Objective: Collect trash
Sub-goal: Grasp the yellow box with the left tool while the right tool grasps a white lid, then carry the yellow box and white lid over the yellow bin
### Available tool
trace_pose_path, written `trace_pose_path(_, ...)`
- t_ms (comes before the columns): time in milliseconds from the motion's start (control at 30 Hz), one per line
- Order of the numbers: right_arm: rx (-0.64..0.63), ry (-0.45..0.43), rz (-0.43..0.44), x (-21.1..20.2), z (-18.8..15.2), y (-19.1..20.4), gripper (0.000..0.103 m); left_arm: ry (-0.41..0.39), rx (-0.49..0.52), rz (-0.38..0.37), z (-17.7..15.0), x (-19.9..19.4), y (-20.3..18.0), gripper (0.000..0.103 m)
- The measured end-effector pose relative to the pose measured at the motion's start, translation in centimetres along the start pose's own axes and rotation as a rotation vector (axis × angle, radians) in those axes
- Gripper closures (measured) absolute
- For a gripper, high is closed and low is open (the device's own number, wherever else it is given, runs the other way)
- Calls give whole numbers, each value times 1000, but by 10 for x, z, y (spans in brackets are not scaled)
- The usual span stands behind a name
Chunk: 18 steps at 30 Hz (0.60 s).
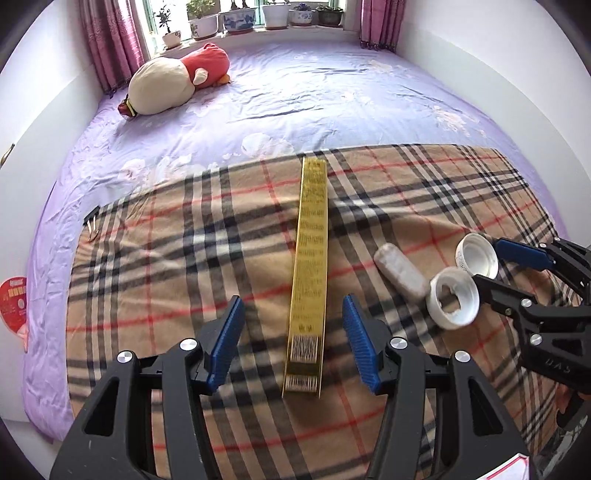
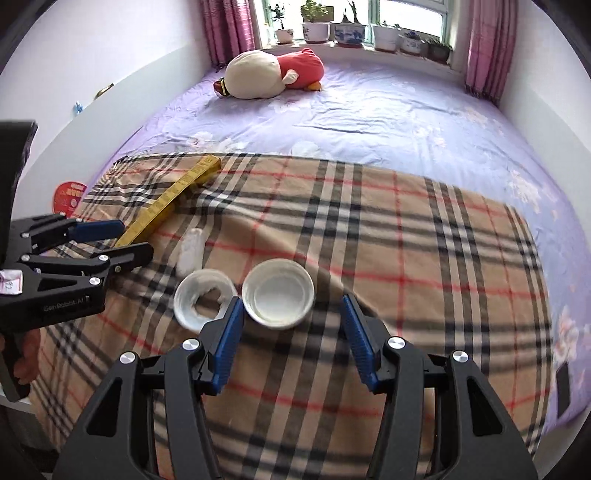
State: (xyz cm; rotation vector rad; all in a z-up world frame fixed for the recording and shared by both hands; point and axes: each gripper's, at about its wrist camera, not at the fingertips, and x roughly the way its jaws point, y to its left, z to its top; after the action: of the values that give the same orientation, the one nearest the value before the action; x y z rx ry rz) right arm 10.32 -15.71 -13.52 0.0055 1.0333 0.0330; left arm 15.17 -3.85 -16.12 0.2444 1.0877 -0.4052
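Observation:
A long yellow box (image 1: 309, 273) lies on the plaid blanket (image 1: 184, 258), its near end between the fingers of my open left gripper (image 1: 293, 341). It also shows in the right wrist view (image 2: 173, 195). Two white plastic cups lie on the blanket: a whole cup (image 2: 279, 298) (image 1: 477, 255) between the fingers of my open right gripper (image 2: 293, 341), and a cup with a torn bottom (image 2: 205, 298) (image 1: 452, 298) just left of it. A small pale wrapper (image 1: 399, 270) (image 2: 191, 249) lies between cups and box. The right gripper (image 1: 509, 269) shows at the cups in the left wrist view.
The plaid blanket covers the near part of a bed with a purple sheet (image 2: 369, 110). A plush toy (image 1: 177, 83) lies at the far left. A red round fan (image 1: 14, 306) lies at the bed's left edge. Potted plants (image 2: 347, 31) stand on the windowsill.

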Motion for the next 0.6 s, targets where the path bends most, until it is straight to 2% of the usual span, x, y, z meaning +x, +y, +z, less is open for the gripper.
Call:
trace_pose_path(333,-37,-22,-23,8,9,4,48,-14,14,9,23,14,-4,45)
trace_pose_path(433,-24,-32,-20,7,9,4,61,-18,13,4,23,12,-3,56)
trace_pose_path(600,-13,-33,-29,5,7,4,62,-22,4,3,19,9,1,74)
